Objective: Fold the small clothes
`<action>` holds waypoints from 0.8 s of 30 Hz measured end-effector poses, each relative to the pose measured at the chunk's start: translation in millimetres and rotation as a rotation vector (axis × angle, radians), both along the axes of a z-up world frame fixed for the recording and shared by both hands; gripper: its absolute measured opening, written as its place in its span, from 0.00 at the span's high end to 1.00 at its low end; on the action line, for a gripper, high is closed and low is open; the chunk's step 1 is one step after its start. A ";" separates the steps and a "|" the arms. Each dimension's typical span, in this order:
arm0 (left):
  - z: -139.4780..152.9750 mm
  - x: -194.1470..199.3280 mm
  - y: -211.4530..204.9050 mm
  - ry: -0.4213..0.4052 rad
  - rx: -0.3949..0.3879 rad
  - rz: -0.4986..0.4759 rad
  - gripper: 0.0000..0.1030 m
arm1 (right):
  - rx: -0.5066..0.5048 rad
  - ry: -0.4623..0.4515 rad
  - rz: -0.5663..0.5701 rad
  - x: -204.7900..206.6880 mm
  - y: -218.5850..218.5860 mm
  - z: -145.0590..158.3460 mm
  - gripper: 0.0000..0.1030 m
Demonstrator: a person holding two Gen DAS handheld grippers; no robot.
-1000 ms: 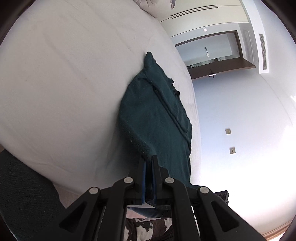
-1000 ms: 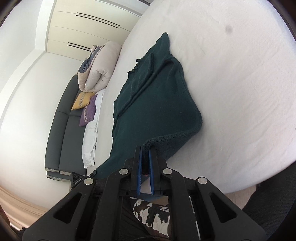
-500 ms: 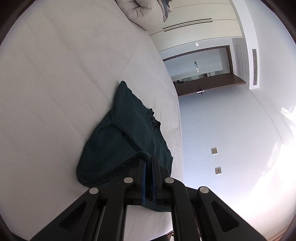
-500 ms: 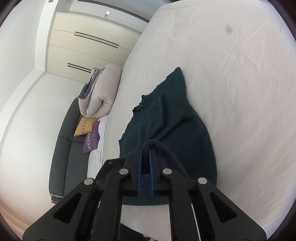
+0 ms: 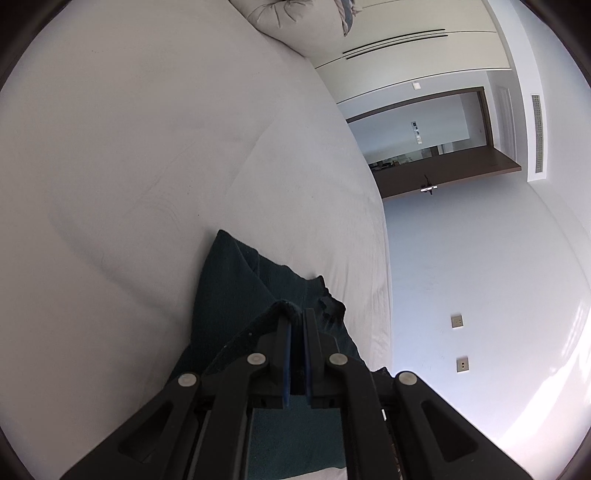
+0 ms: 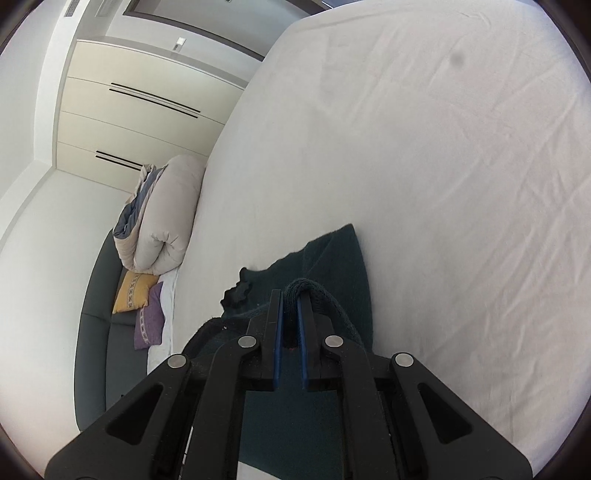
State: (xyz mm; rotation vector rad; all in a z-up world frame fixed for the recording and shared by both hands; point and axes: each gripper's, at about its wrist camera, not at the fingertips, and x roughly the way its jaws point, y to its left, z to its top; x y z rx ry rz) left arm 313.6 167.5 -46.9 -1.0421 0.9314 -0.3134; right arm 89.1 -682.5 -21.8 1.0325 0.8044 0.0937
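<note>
A dark teal knitted garment [image 5: 229,284] lies on the white bed [image 5: 147,147]; it also shows in the right wrist view [image 6: 332,266]. My left gripper [image 5: 297,314] is shut on one corner of its hem, which bunches over the fingertips. My right gripper [image 6: 290,295] is shut on the other hem corner, a thick fold of knit between its blue pads. Both hold the hem above the garment's far part, near its frilled neckline [image 6: 236,291]. The part under the grippers is hidden.
A rolled duvet [image 6: 162,214] lies at the bed's far side; it also shows in the left wrist view [image 5: 295,22]. A dark sofa [image 6: 99,314] holds a yellow cushion [image 6: 133,291] and a purple cushion [image 6: 147,321]. A doorway [image 5: 424,136] opens in the wall.
Both grippers have carried the hem forward over the garment toward its neckline, doubling it. Much less of the garment shows ahead of the fingers than a second ago.
</note>
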 end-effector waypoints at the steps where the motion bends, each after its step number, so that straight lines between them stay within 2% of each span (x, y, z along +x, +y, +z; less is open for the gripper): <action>1: -6.1 9.4 -0.5 0.015 -0.005 0.007 0.95 | 0.004 0.010 -0.009 9.2 -1.8 -4.6 0.94; 3: -19.6 25.6 -2.9 0.040 -0.020 0.018 0.95 | 0.000 0.028 -0.025 27.2 -5.9 -14.4 0.94; 5: -31.8 38.0 -9.5 0.057 0.033 0.027 0.94 | 0.000 0.046 -0.024 43.8 -7.4 -24.9 0.94; 7: -51.8 47.7 -11.4 0.101 0.044 0.043 0.93 | -0.026 0.078 -0.020 59.5 -7.7 -34.9 0.93; 9: -64.9 51.8 -8.5 0.112 0.015 0.053 0.81 | -0.042 0.107 -0.014 70.3 -5.9 -45.5 0.91; 11: -64.7 47.1 -4.2 0.086 -0.008 0.081 0.47 | -0.061 0.086 -0.012 70.6 -3.9 -48.0 0.91; 13: -56.7 39.3 -0.5 0.062 0.023 0.101 0.29 | -0.086 0.060 -0.014 68.2 -3.0 -47.6 0.85; 14: -52.5 35.0 0.4 0.047 0.037 0.099 0.29 | -0.105 0.051 -0.017 64.1 -1.7 -47.0 0.78; 16: -46.1 25.3 1.2 0.026 0.055 0.085 0.29 | -0.137 0.057 -0.049 58.4 -4.1 -44.5 0.54; 17: -43.5 19.9 0.7 0.016 0.066 0.077 0.29 | -0.131 0.046 -0.077 47.2 -6.5 -42.4 0.32; 19: -39.2 7.8 -1.8 -0.001 0.106 0.057 0.29 | -0.130 0.021 -0.107 32.2 -13.4 -35.7 0.30; 22: -37.0 -10.5 -8.6 -0.018 0.166 0.017 0.31 | -0.163 0.024 -0.089 19.6 -15.6 -23.7 0.30; 24: -38.7 -20.6 -16.4 -0.020 0.223 -0.017 0.31 | -0.231 0.021 -0.067 8.8 -8.3 -15.0 0.30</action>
